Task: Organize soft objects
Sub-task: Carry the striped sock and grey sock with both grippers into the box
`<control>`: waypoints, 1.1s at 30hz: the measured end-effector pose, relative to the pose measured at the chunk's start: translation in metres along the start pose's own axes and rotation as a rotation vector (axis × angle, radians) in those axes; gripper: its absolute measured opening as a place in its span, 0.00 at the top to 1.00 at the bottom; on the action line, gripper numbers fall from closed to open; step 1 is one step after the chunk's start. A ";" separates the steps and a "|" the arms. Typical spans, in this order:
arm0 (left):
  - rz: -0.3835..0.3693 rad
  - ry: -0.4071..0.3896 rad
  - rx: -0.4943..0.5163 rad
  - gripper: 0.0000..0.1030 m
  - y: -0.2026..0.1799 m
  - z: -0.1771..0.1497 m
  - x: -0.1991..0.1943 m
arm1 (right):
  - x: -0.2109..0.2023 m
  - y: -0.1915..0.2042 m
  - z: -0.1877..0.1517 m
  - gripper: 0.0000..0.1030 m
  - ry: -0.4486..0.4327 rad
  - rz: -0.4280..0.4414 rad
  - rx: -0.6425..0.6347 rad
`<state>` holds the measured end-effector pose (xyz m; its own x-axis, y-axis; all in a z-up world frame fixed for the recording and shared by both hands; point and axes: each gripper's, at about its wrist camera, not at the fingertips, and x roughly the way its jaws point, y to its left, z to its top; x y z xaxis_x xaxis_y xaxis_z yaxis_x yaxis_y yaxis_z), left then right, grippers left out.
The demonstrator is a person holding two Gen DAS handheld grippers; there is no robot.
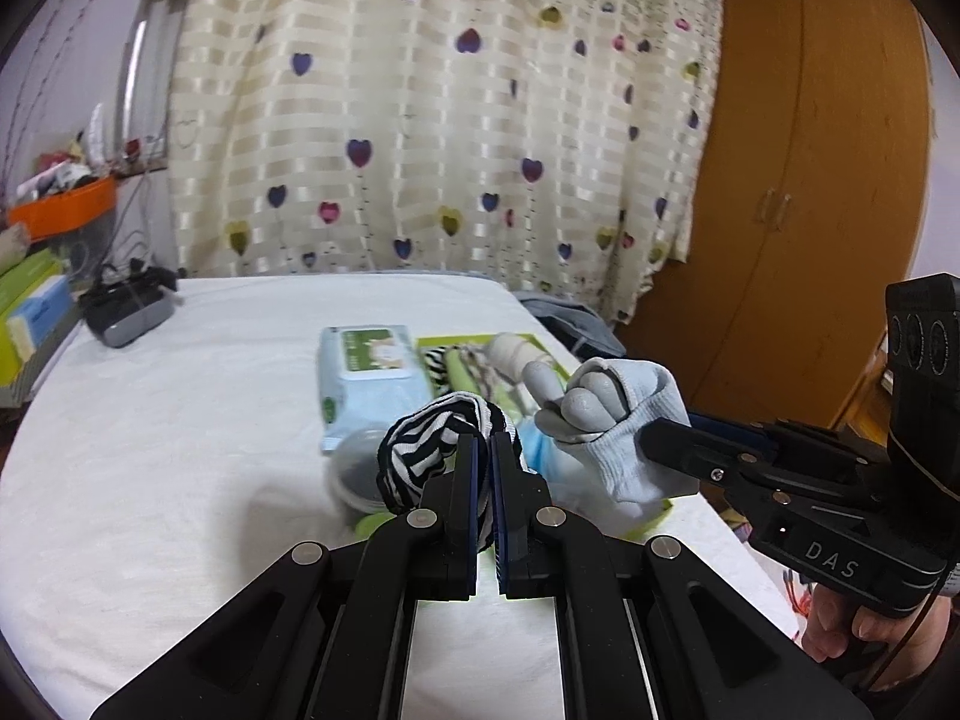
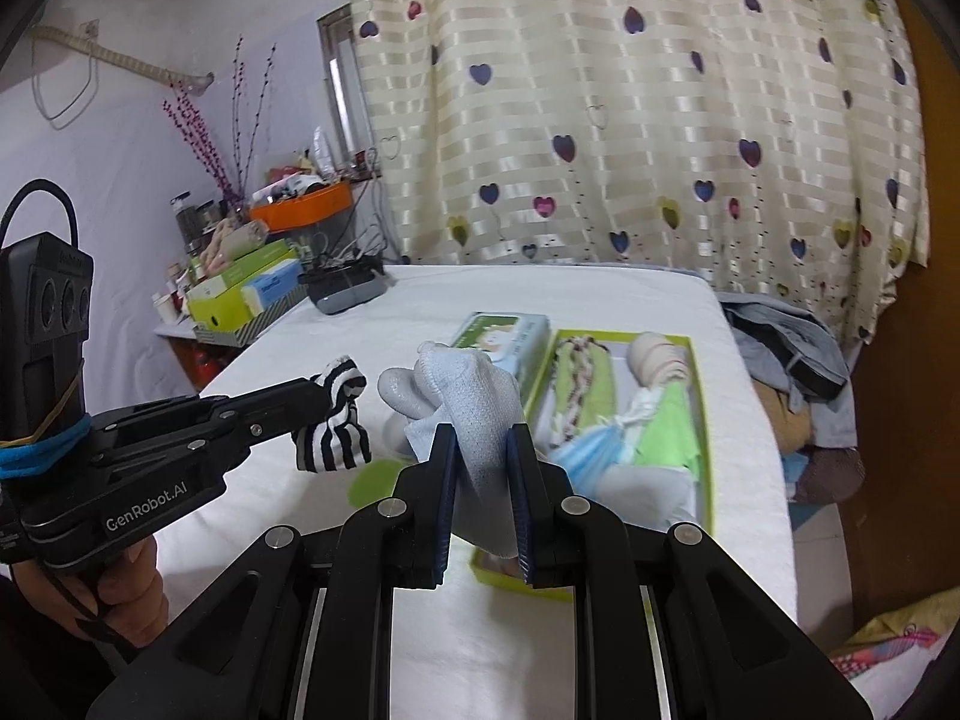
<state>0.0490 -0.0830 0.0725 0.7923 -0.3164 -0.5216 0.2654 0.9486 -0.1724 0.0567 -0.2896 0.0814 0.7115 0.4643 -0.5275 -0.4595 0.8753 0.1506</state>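
Left to right across the white-covered bed (image 2: pixel 600 312). A black device (image 1: pixel 123 306) lies far left near the bed's edge, well apart from the work.

Left gripper (image 1: pixel 483 450): jaws closed on a black-and-white striped sock (image 1: pixel 420 450), bunched into a soft loop and lifted clear of the bed. A round grey-capped container (image 1: pixel 354 468) stands just behind and below it. In the right wrist view the sock (image 2: pixel 336 420) hangs left of the glove.

Centre: a blue pack of wet wipes (image 1: pixel 366 384) lies flat, touching the left wall of the green tray (image 2: pixel 699 420).

Right gripper (image 2: pixel 483 438): jaws clamped on the cuff of a grey-palmed work glove (image 2: pixel 462 396), whose fingers (image 1: pixel 576 402) curl toward the left gripper. The glove (image 1: pixel 624 420) is held above the tray's near end.

The tray's long axis runs away from both cameras. It lies right of the sock and directly beneath the glove, so the right gripper is judged nearer for a drop. 2 rolled items and a blue face mask (image 2: pixel 591 450) already sit inside.
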 end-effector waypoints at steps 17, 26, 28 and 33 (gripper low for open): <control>-0.055 0.044 0.033 0.96 -0.029 0.000 0.031 | 0.002 -0.034 -0.011 0.83 0.018 -0.019 0.047; -0.080 0.075 0.037 0.96 -0.036 -0.002 0.050 | 0.007 -0.049 -0.016 0.83 0.032 -0.031 0.070; -0.085 0.079 0.035 0.96 -0.038 -0.003 0.054 | 0.008 -0.052 -0.017 0.83 0.036 -0.034 0.075; -0.093 0.095 0.031 0.96 -0.039 -0.005 0.063 | 0.012 -0.060 -0.019 0.83 0.048 -0.042 0.087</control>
<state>0.0857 -0.1403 0.0419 0.7086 -0.3998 -0.5814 0.3533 0.9143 -0.1980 0.0824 -0.3388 0.0498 0.7020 0.4219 -0.5737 -0.3807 0.9032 0.1983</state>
